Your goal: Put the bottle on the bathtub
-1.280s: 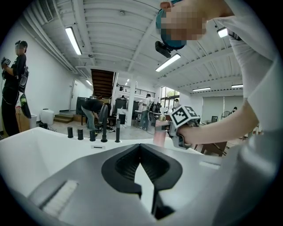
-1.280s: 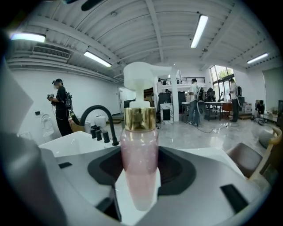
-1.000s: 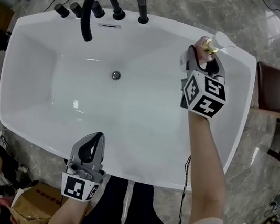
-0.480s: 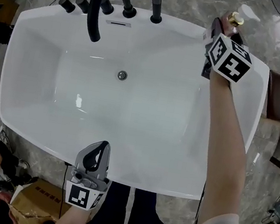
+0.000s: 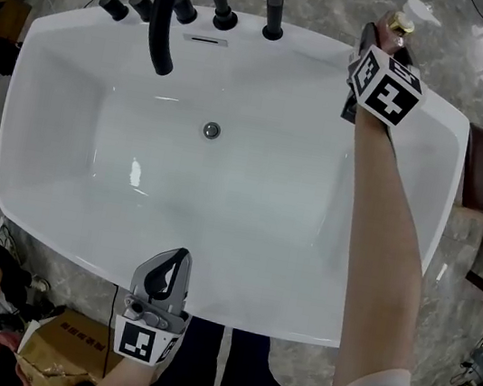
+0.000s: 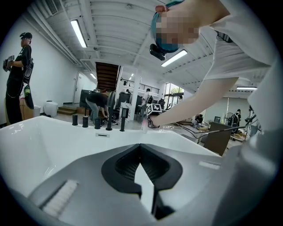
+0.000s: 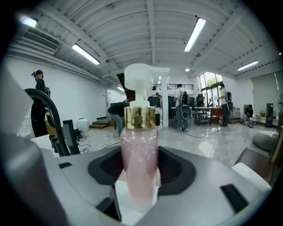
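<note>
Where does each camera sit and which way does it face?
Head view: on the head, steeply down at the bathtub; arms, left claw, right claw.
Left gripper view: on left claw, across the bathtub towards the faucet; right arm.
Right gripper view: on right claw, past the held bottle; jaws.
Head and right share the bottle.

One bathtub [image 5: 218, 220], one bottle [image 7: 139, 154], one left gripper [image 5: 175, 259], one right gripper [image 5: 381, 32].

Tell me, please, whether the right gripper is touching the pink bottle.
Touching. The right gripper view shows the right gripper clamped on the pink bottle, no gap.
</note>
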The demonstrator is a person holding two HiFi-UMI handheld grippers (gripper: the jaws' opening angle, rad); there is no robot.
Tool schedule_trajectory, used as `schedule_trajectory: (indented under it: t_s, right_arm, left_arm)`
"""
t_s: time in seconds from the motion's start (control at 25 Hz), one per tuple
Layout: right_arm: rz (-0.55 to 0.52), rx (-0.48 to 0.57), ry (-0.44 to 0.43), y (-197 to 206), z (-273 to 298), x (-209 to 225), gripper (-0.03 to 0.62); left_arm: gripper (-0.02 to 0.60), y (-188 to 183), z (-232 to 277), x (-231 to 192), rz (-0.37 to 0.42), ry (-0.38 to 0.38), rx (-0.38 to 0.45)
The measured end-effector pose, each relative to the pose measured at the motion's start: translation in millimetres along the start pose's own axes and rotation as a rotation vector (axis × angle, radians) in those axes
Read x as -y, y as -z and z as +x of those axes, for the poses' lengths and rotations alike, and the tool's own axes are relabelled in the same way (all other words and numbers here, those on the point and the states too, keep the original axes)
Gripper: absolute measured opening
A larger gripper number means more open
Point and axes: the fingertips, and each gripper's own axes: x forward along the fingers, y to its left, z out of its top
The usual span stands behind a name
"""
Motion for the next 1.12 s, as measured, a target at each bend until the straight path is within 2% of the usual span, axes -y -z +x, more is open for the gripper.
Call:
schedule_trajectory:
  t_s: [0.32,0.52,0.64,0.76,1.12]
  right_arm:
    - [0.008,0.027,0.047,0,-2,0,0.221]
    - [0.033,-0.017,0.017,5,-2,-1,0.222]
    - [0.05,-0.043,-0.006,14,-2,-2,0.276]
    - [0.065,-0.024,-0.029,13,-5,-4,0.333]
    - [0.019,-0.006,-0.044,13,-26,-5,0.344]
  left_arm:
    - [0.009,-1,1,-1,0.0,0.001,0.004]
    - [0.009,-1,-1,-1,-0.006,0.002,0.006]
    - [0.009,1,-1,0,-0.011,0.001,0.005]
    - [0.009,1,0,0,-0.012,0.005,0.009]
    - [0.009,-4,3,0,-0.005,0.002,0.024]
